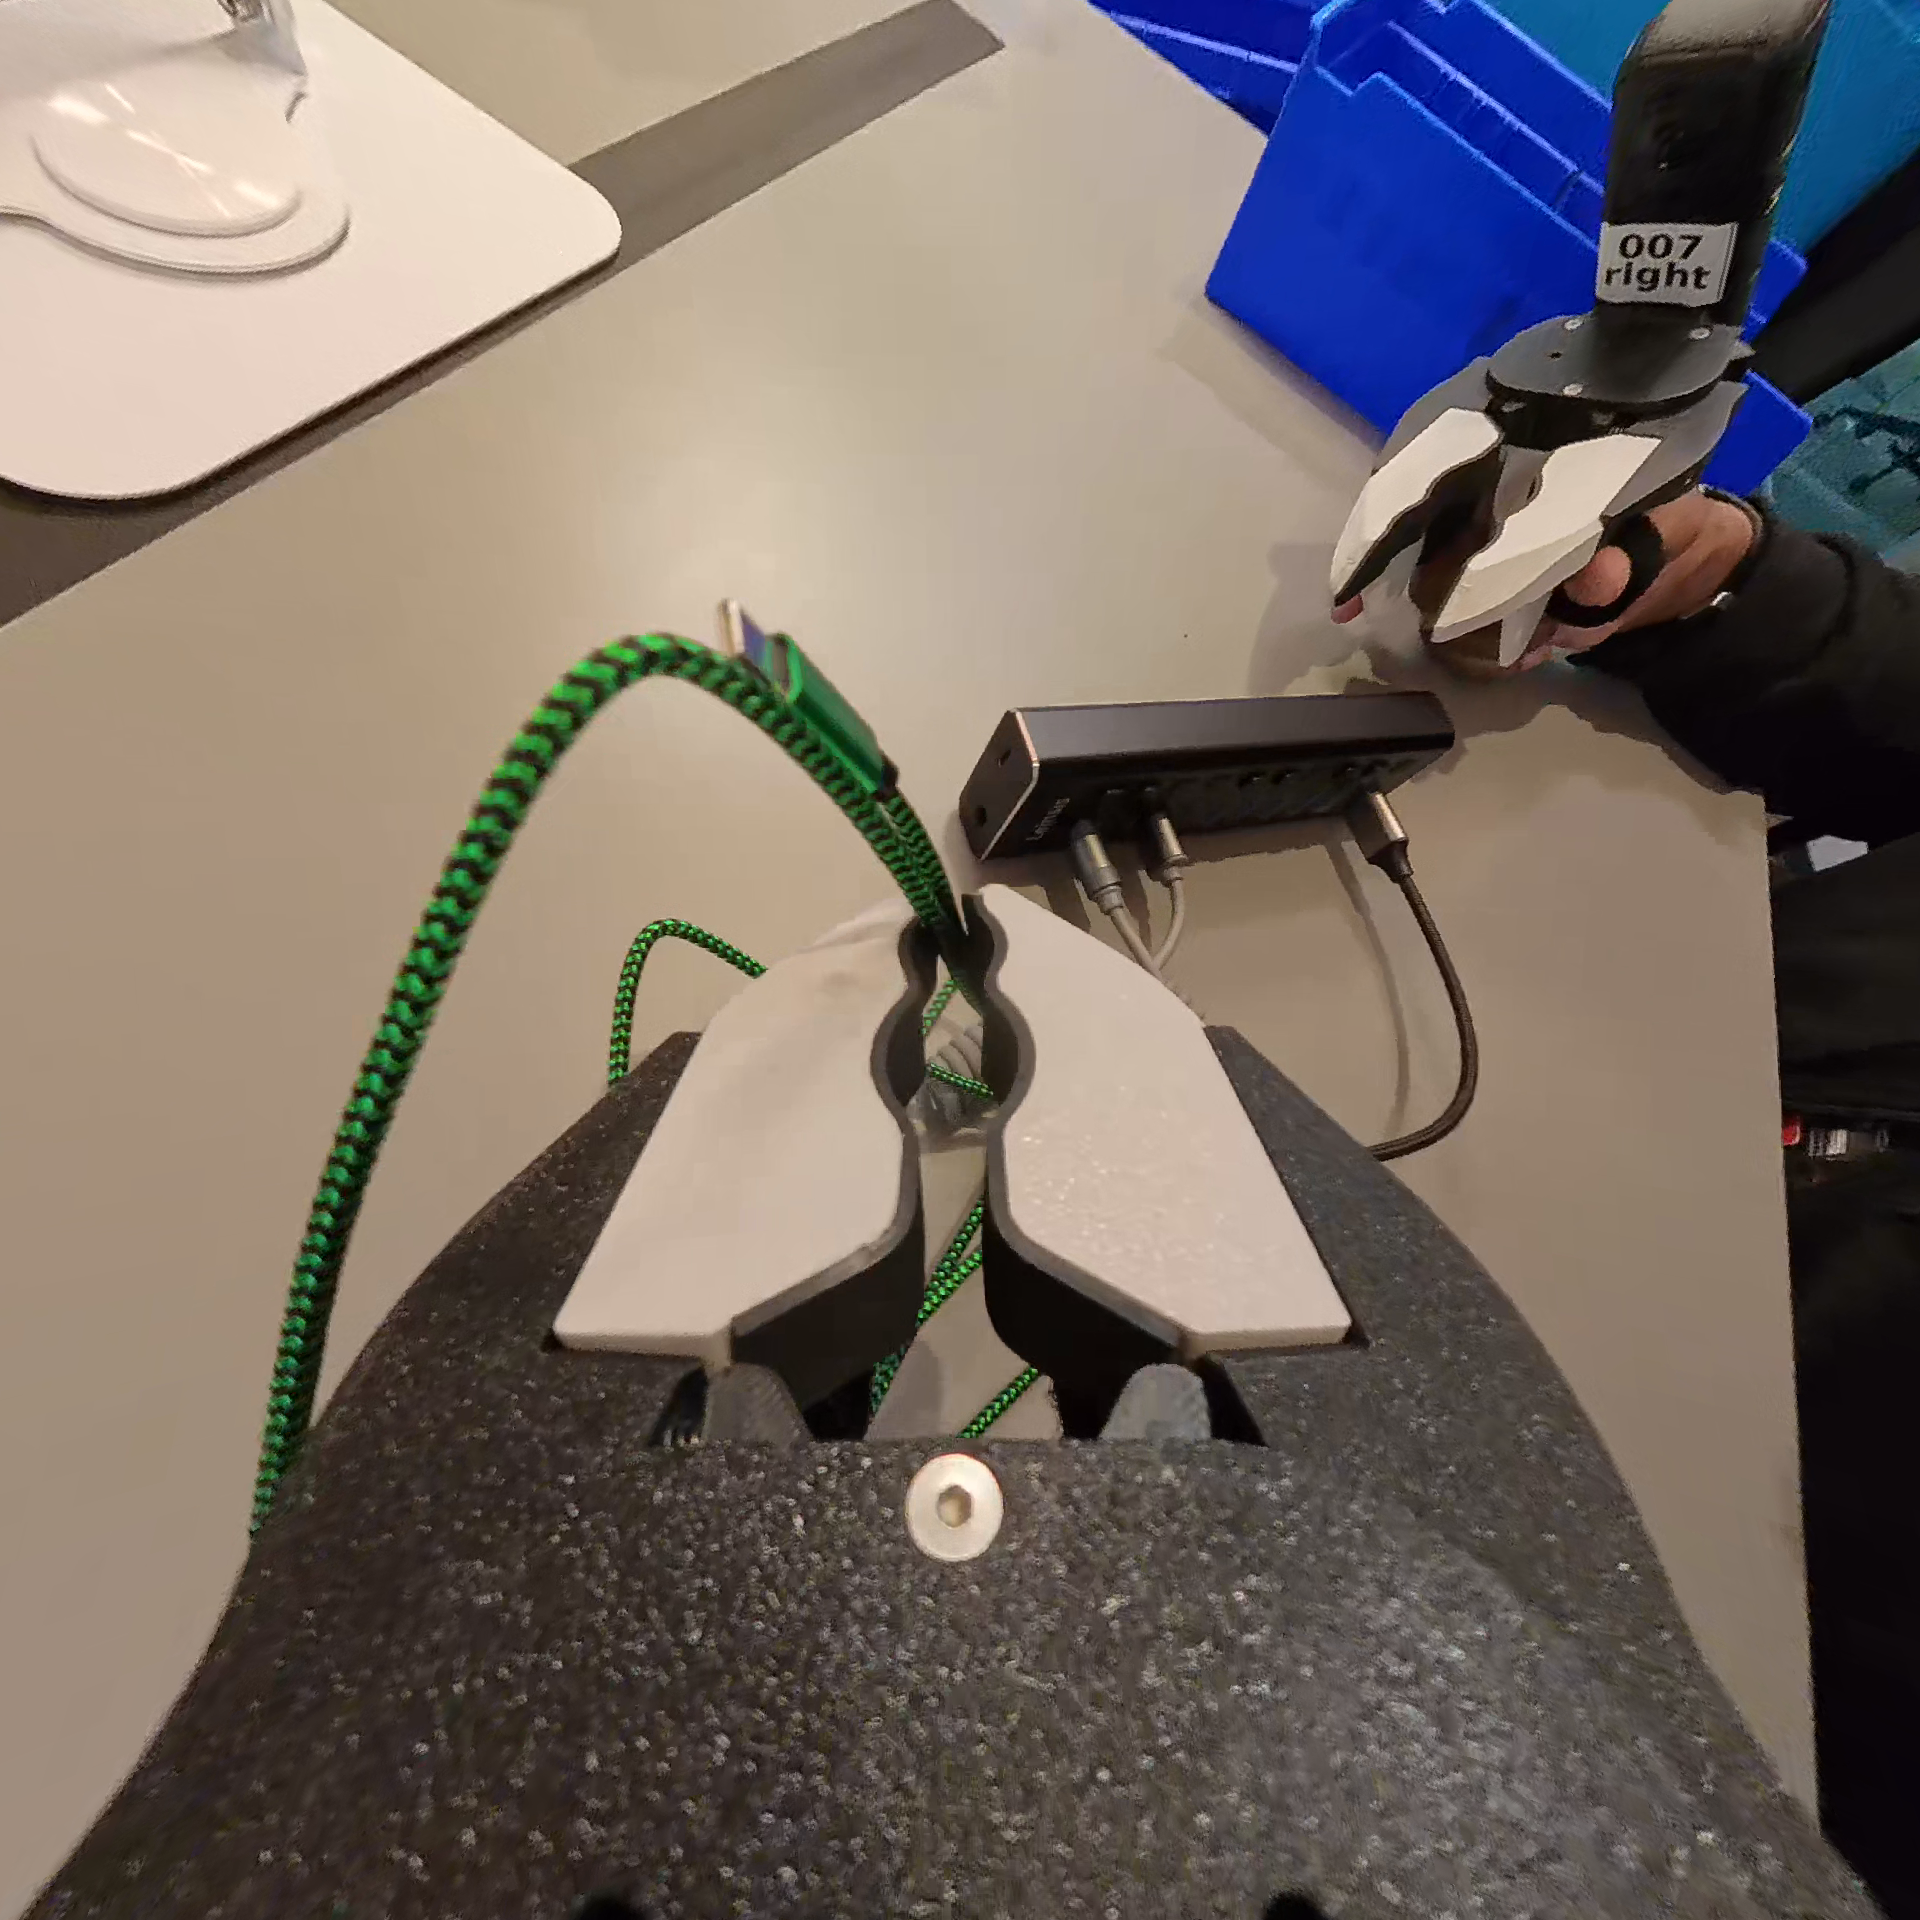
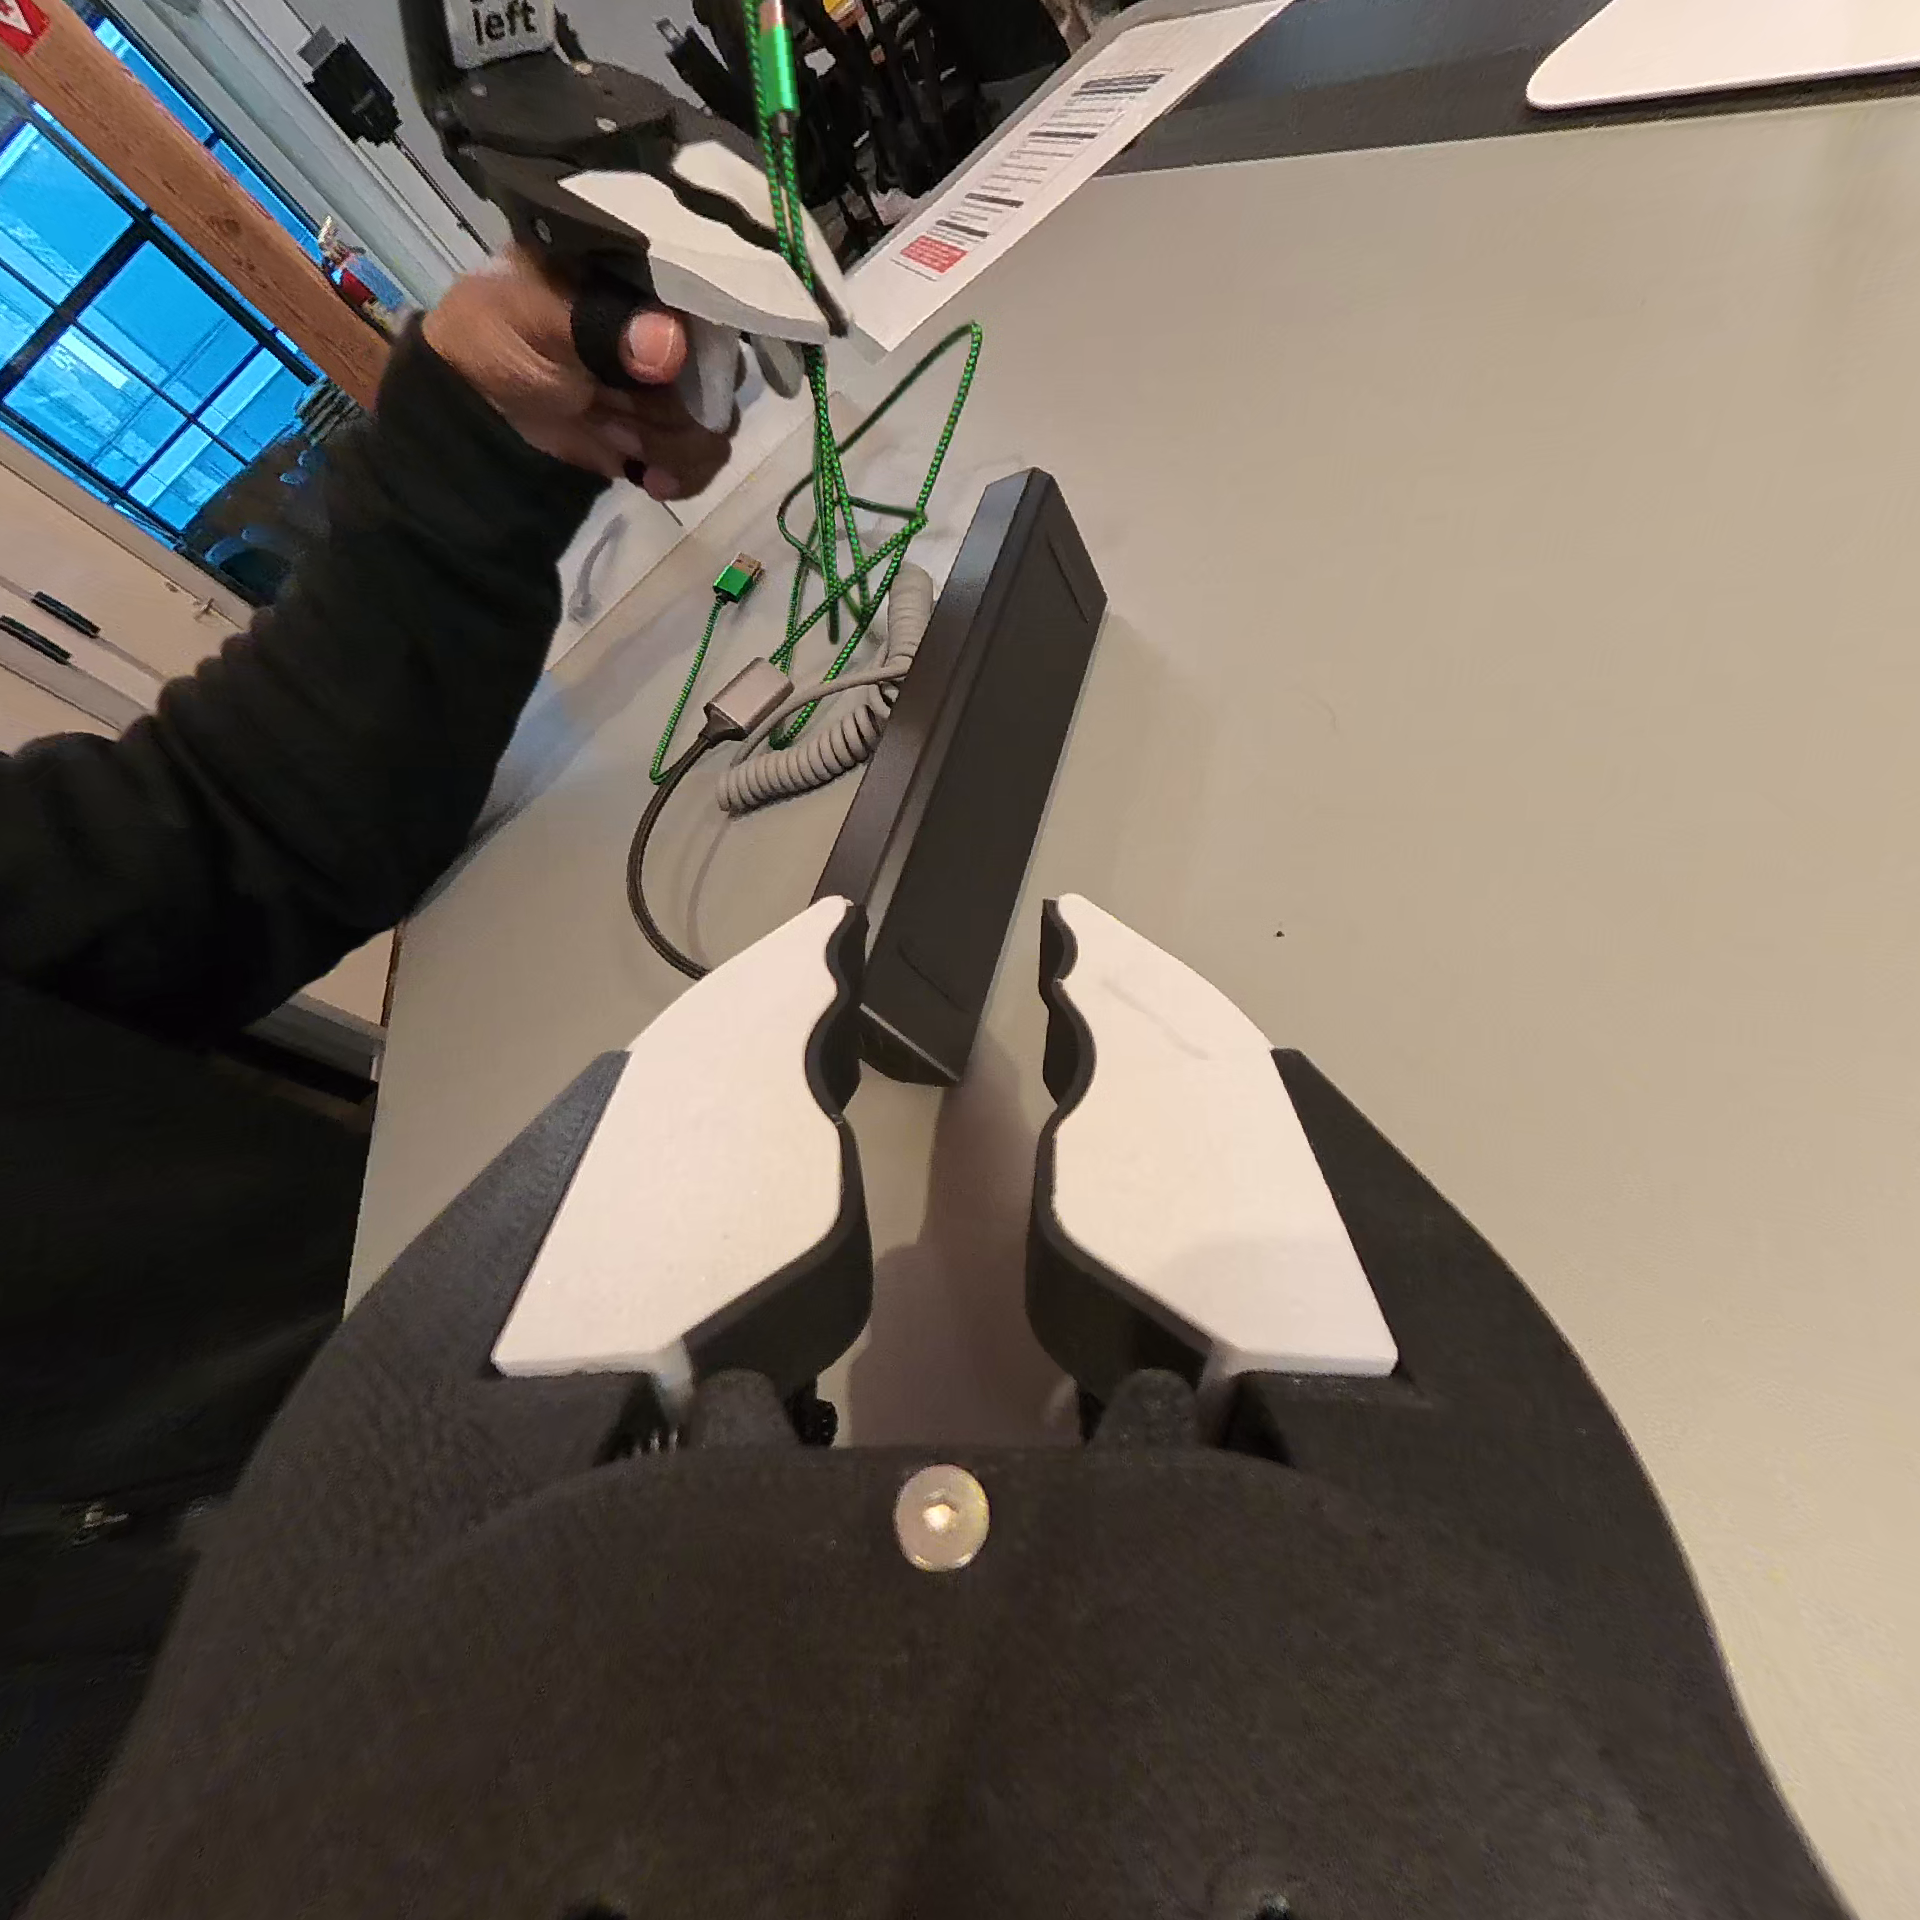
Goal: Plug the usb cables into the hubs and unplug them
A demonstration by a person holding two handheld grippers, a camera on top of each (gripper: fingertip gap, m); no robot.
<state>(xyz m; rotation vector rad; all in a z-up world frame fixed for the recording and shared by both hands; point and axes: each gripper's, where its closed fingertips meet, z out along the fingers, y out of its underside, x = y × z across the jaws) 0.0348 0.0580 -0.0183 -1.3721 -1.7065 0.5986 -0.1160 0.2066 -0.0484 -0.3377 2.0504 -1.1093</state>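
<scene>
Seemingly 3 cables (image 1: 1164,847) occupy 1 hub (image 1: 1210,767); left gripper (image 1: 961,930) pinches 1 green cable (image 1: 488,914).

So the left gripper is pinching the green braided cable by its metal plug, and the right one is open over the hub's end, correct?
Not quite: the left gripper pinches the green braided cable below the plug, which stands free above its fingertips, per the left wrist view. The right gripper is open over the hub.

Item count: one black USB hub (image 1: 1205,764); one green braided cable (image 1: 416,997); three grey cables (image 1: 1397,842) plugged into the hub; two blue bins (image 1: 1455,208).
</scene>
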